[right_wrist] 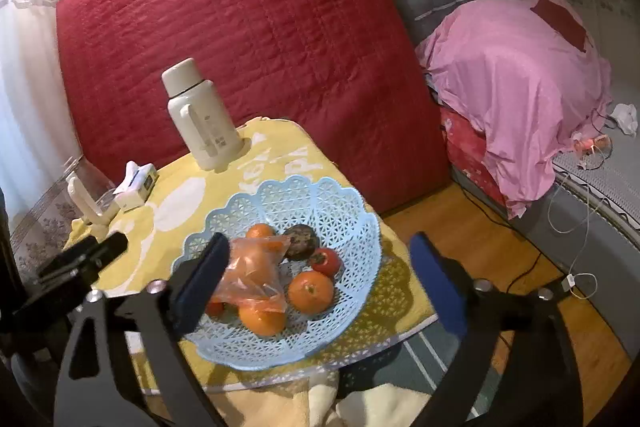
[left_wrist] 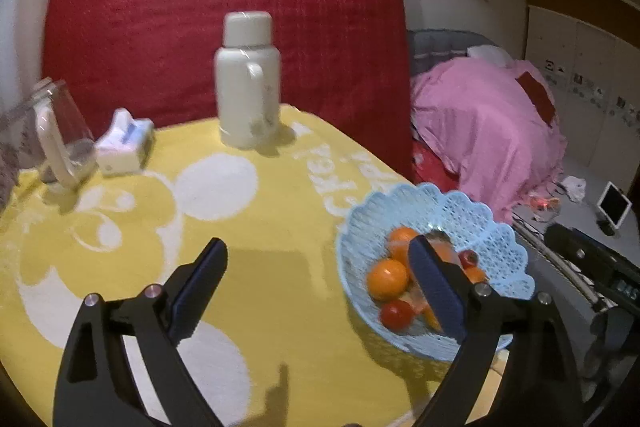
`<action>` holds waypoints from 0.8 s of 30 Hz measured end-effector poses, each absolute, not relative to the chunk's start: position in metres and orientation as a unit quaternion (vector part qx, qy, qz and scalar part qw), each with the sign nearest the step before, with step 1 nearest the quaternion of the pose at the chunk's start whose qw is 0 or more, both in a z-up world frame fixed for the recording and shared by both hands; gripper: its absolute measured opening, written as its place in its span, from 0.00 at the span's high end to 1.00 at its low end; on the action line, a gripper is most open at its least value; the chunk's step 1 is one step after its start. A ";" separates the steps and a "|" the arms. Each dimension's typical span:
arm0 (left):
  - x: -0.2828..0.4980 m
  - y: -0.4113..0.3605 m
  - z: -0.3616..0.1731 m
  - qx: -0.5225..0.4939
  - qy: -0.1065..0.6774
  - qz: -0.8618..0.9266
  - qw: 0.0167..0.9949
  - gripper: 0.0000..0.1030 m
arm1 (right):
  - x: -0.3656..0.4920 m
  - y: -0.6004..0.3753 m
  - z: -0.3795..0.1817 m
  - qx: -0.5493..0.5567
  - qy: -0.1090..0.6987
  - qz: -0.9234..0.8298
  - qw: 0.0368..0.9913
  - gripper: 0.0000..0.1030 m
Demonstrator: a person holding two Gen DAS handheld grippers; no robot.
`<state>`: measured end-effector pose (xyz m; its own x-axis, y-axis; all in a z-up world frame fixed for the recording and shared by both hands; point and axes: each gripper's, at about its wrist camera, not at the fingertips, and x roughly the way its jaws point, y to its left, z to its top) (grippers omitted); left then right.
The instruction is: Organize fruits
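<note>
A light blue lattice basket [right_wrist: 344, 211] sits at the right edge of the yellow table; it also shows in the left wrist view [left_wrist: 472, 215]. It holds oranges [right_wrist: 311, 291] [left_wrist: 387, 279], a red tomato [right_wrist: 326, 261] [left_wrist: 397, 313], a dark round fruit [right_wrist: 301, 235] and a clear plastic bag [right_wrist: 252, 267] with orange fruit inside. My left gripper [left_wrist: 318, 261] is open and empty, left of the basket above the cloth; its body [right_wrist: 80, 259] shows in the right wrist view. My right gripper [right_wrist: 320, 255] is open and empty, above the basket's near right side.
A white thermos [left_wrist: 247, 83] [right_wrist: 202, 123] stands at the table's far side. A tissue box [left_wrist: 124, 145] [right_wrist: 134, 187] and a glass jug [left_wrist: 60, 135] sit at the far left. A red quilt [right_wrist: 240, 27] hangs behind. A pink-covered bed [right_wrist: 516, 87] and cables lie to the right.
</note>
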<state>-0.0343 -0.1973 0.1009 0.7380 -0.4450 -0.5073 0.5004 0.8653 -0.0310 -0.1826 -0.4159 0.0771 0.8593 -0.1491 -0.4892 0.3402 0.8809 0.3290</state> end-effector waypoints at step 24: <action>-0.071 -0.181 0.105 0.106 0.225 -0.185 0.951 0.05 | -0.181 -0.346 0.063 0.096 0.274 -0.100 0.952 0.03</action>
